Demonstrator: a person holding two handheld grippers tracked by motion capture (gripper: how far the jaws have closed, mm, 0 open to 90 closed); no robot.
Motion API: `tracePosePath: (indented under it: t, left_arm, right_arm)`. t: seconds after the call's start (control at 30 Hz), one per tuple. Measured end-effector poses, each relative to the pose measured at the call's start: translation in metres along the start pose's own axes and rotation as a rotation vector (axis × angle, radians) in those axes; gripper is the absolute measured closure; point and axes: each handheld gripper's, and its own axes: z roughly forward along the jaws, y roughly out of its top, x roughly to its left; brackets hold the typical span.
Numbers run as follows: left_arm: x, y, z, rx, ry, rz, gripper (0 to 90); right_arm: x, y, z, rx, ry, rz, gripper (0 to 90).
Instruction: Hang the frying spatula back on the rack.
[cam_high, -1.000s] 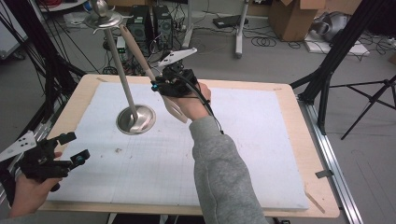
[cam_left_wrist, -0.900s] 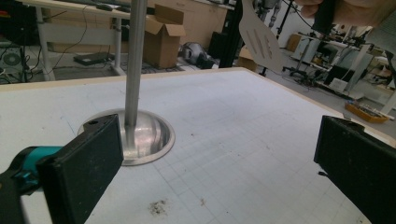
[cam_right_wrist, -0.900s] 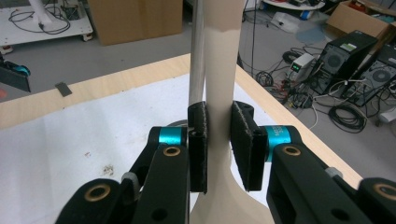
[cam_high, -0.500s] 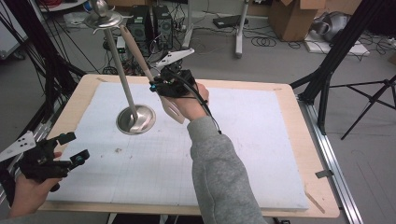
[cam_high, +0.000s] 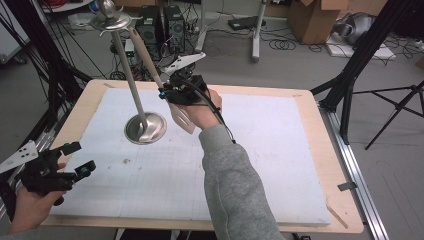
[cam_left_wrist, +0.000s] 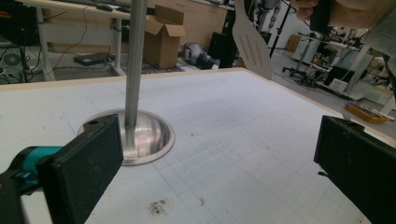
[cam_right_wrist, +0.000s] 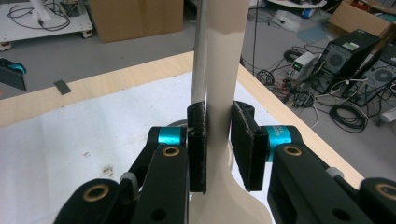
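From above, a cream spatula (cam_high: 181, 118) is held aloft by the right gripper (cam_high: 181, 94) beside a metal stand (cam_high: 145, 128). In the left gripper view, the jaws gape empty. In the right gripper view, the handle is clamped; hanging seems undone

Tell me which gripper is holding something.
The right gripper, its fingers clamped on the spatula; the left gripper is open and empty.
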Motion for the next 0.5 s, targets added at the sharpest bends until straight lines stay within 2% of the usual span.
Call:
tracePosePath:
  t: [0.5]
  left_arm:
    - [-0.0002,-0.0003,0.0002,0.002,0.001,0.000,1.8]
  right_arm:
    - [0.0009,0.0001,0.0008,0.007,0.004,-0.005,76.3]
